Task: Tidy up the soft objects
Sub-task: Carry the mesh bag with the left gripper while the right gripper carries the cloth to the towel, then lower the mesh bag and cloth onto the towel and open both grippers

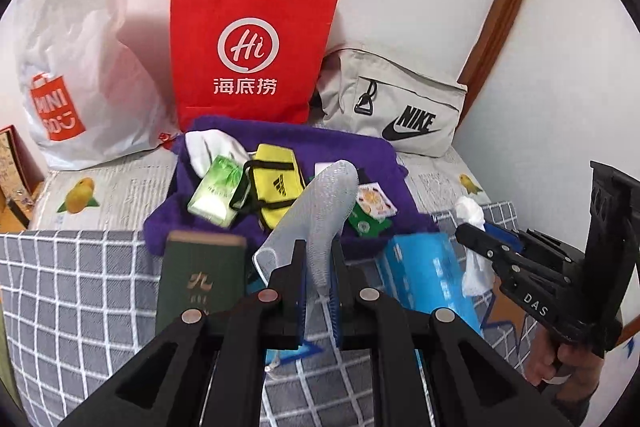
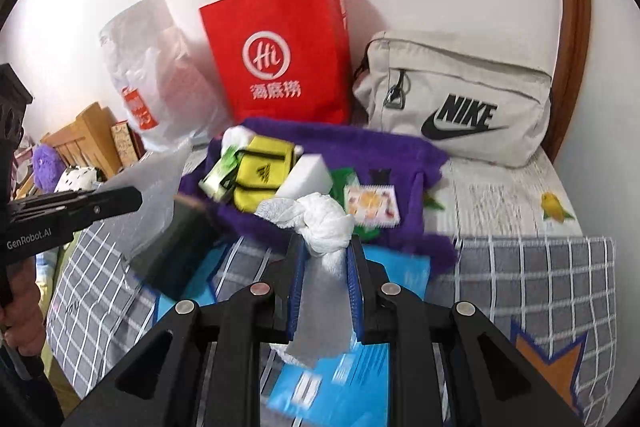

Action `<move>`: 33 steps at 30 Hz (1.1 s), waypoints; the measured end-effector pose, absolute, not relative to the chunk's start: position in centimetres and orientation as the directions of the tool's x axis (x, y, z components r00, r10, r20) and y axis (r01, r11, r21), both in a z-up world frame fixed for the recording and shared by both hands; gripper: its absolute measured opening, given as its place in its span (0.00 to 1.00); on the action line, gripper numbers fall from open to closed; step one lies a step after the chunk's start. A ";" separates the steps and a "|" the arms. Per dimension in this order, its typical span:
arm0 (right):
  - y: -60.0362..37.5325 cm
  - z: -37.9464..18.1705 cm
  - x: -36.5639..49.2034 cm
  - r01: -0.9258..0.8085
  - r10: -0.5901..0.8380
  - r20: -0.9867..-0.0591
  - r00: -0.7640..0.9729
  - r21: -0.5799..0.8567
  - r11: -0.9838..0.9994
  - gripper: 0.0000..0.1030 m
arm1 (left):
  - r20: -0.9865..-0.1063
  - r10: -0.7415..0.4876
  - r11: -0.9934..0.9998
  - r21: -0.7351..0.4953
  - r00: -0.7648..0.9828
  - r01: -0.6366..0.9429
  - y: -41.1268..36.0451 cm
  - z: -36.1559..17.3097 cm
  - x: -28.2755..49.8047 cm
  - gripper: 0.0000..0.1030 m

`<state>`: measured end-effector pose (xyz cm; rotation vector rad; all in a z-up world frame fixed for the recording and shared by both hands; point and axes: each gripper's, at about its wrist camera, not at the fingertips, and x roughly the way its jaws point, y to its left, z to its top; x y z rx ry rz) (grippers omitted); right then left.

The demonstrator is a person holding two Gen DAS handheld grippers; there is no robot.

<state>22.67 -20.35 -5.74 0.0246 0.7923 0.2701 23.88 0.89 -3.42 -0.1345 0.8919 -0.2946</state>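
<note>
In the left wrist view my left gripper (image 1: 318,253) is shut on a silvery-grey ribbed soft sheet (image 1: 320,199) that stands up from its fingers. From the right wrist view that gripper (image 2: 136,198) enters at the left with the sheet (image 2: 154,187) pinched in it. My right gripper (image 2: 326,247) is shut on a crumpled, knotted white cloth (image 2: 322,221); it also shows at the right (image 1: 466,231), cloth (image 1: 471,210) bunched at its tips. Both hang above a purple fluffy towel (image 1: 360,151) that bears a yellow pouch (image 1: 276,183), a green tissue pack (image 1: 214,193) and a white sponge block (image 2: 306,173).
A red paper bag (image 1: 254,47), a white plastic bag (image 1: 80,67) and a grey Nike bag (image 1: 400,107) stand along the wall. A dark green book (image 1: 200,279) and a blue packet (image 1: 428,267) lie on the grid blanket (image 1: 80,287). A hand grips each handle at the frame edges.
</note>
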 end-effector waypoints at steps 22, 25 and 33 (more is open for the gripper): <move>-21.1 -8.0 37.1 -0.213 0.229 -0.746 0.625 0.120 0.970 0.20 | -0.793 -0.306 0.952 -0.255 0.527 0.170 0.0 -6.5 37.1 0.09; -20.9 -8.5 38.2 -0.220 0.223 -0.753 0.619 0.106 0.970 0.20 | -0.795 -0.311 0.950 -0.269 0.521 0.156 0.4 -7.1 38.4 0.09; -21.3 -10.8 40.0 -0.218 0.206 -0.794 0.573 0.094 0.971 0.20 | -0.800 -0.332 0.942 -0.310 0.499 0.129 1.1 -8.9 40.8 0.09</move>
